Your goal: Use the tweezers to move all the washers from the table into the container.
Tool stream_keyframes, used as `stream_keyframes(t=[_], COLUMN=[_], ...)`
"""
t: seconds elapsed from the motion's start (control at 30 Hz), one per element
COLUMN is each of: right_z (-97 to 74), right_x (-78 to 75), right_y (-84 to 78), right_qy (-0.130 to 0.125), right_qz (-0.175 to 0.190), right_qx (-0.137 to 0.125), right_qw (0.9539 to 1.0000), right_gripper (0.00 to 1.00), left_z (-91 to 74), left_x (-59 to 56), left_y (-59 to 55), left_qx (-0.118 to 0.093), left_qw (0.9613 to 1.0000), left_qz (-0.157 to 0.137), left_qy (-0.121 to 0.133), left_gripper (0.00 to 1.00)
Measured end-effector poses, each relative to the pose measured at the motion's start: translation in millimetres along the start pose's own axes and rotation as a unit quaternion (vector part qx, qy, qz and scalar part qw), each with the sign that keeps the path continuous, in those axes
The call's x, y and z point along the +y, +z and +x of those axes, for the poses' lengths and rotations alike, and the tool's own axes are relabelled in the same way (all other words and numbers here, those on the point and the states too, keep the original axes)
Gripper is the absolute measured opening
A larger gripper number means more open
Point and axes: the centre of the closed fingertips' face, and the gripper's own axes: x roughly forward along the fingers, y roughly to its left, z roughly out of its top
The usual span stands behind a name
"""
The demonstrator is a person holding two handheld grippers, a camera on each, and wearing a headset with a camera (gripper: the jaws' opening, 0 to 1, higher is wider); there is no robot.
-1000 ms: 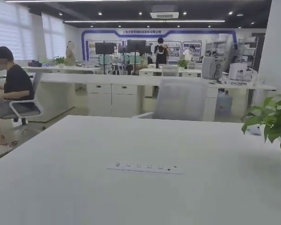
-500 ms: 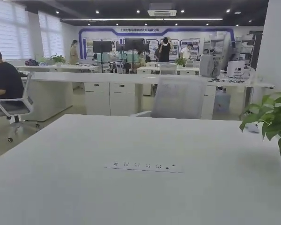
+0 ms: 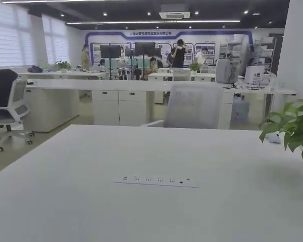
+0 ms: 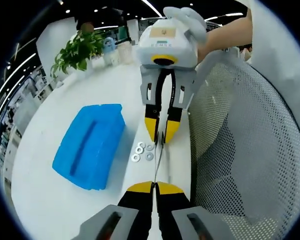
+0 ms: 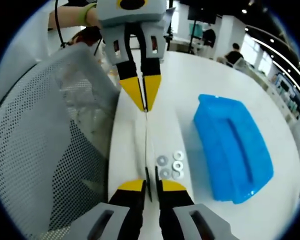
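- The left hand-held gripper [image 4: 155, 188] is seen with its yellow-tipped jaws brought almost together; the near end of the thin metal tweezers [image 4: 158, 162] is pinched between them.
- The right hand-held gripper [image 5: 151, 186] is set narrow, with only a slim gap left between its jaws. The other end of the tweezers is held in that gap.
- The two hand-held grippers are pointed at each other, and the tweezers are stretched in a line between them, low over the white counter [image 4: 55, 200].
- The small round metal washers [image 4: 143, 151] are found in a tight cluster on the counter, untouched by either hand-held gripper. They lie just beside the tweezers, between the tweezers and the blue plastic container [image 4: 90, 145].
- In the left gripper view the container is placed to the left of the washers, close to them but apart. It rests on the counter.
- A grey mesh chair [image 4: 240, 150] is seen on the other side of the tweezers, right against the counter's edge.
- A green potted plant [image 4: 76, 50] stands at the far end of the counter in the left gripper view.
- In the head view a flush white socket strip [image 3: 156, 180] is set into the counter top, and an office with desks and people is seen beyond.
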Motion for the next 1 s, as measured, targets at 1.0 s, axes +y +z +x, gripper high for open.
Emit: stream_keyframes(t=[1.0], right_z=[6.0], right_x=[-9.9], right_y=[38.2], right_qy=[-0.026], right_qz=[0.034], right_qx=[-0.085], right_qw=[0.9955], right_gripper=[0.06], left_z=[-36.8], left_x=[0.2], left_y=[70.7], left_qx=[-0.023], left_qw=[0.9970], left_qz=[0.074], left_qy=[-0.006], left_gripper=[0.00])
